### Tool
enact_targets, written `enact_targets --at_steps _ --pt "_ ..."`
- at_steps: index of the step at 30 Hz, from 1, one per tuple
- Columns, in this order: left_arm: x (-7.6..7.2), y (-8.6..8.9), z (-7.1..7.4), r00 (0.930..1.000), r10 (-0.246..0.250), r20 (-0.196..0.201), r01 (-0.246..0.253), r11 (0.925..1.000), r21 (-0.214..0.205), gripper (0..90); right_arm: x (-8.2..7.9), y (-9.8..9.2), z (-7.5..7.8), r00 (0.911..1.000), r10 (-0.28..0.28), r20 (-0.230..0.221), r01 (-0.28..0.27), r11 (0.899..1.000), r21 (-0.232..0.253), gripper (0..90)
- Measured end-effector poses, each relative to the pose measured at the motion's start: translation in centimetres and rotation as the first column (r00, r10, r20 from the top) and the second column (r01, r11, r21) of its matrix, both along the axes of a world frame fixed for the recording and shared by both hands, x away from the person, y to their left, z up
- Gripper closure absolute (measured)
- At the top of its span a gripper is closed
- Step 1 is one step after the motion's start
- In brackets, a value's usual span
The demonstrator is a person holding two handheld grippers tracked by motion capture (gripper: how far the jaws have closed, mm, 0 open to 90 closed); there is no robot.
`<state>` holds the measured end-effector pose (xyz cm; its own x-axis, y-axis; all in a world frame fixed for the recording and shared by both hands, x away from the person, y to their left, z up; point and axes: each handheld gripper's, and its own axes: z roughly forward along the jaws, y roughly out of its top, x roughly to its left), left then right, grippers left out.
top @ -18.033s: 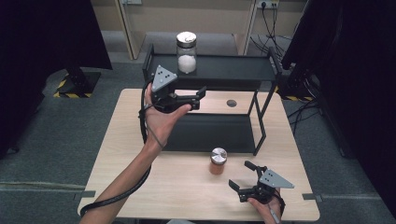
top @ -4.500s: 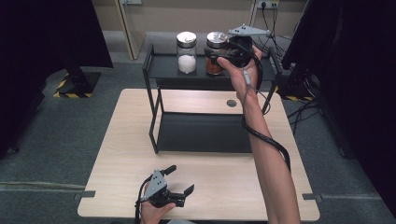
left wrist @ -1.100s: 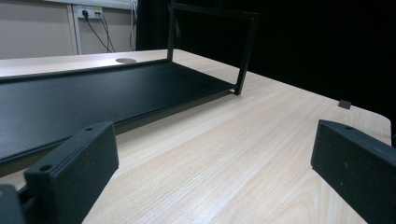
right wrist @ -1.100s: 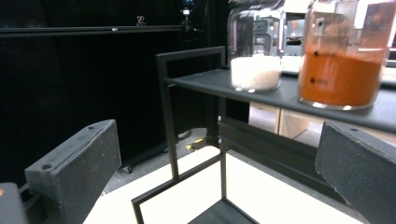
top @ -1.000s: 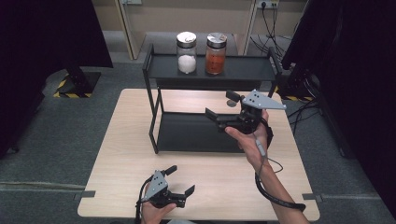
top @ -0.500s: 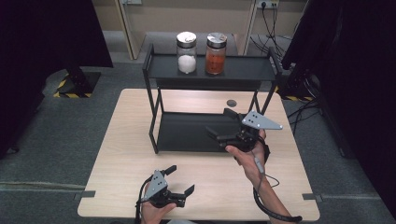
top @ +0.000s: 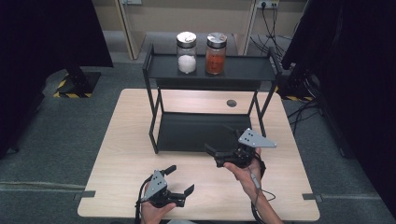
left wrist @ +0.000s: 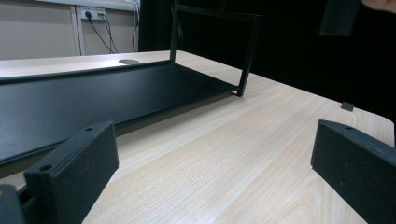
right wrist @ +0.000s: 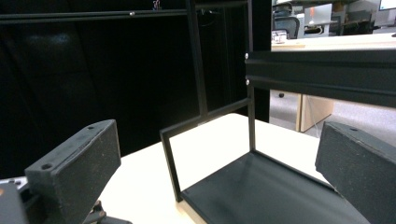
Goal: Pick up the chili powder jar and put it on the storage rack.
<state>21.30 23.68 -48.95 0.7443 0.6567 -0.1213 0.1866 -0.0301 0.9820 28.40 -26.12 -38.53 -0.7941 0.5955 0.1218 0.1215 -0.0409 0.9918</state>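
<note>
- Jars, white-filled (top: 187, 52) and orange-filled (top: 215, 53), stood side by side atop black rack (top: 210, 132).
- Right gripper (top: 223, 144) hovered spread at rack's front edge, empty.
- Left gripper (top: 180, 180) rested spread near table (top: 116, 154) edge.

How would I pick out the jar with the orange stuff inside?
Find the black two-tier rack at the table's far side. Two metal-lidded glass jars stand on its top shelf. Yours is the right-hand jar, orange-red inside, while the neighbouring jar holds white powder.
</note>
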Motion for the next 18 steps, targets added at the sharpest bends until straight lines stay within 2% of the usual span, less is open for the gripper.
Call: enact_targets --at_steps 8,18 --pt "0.0 0.0 0.0 1.0000 0.001 0.000 -0.001 1.0000 0.000 0.3 -0.4 -0.2 -1.5 0.9999 -0.001 -0.014 0.001 1.000 -0.003 0.3" --pt "0.0 0.1 0.0 1.0000 -0.002 0.005 0.002 1.0000 0.000 0.3 -0.7 0.0 -2.4 0.9996 0.009 -0.027 -0.009 0.999 -0.032 0.3"
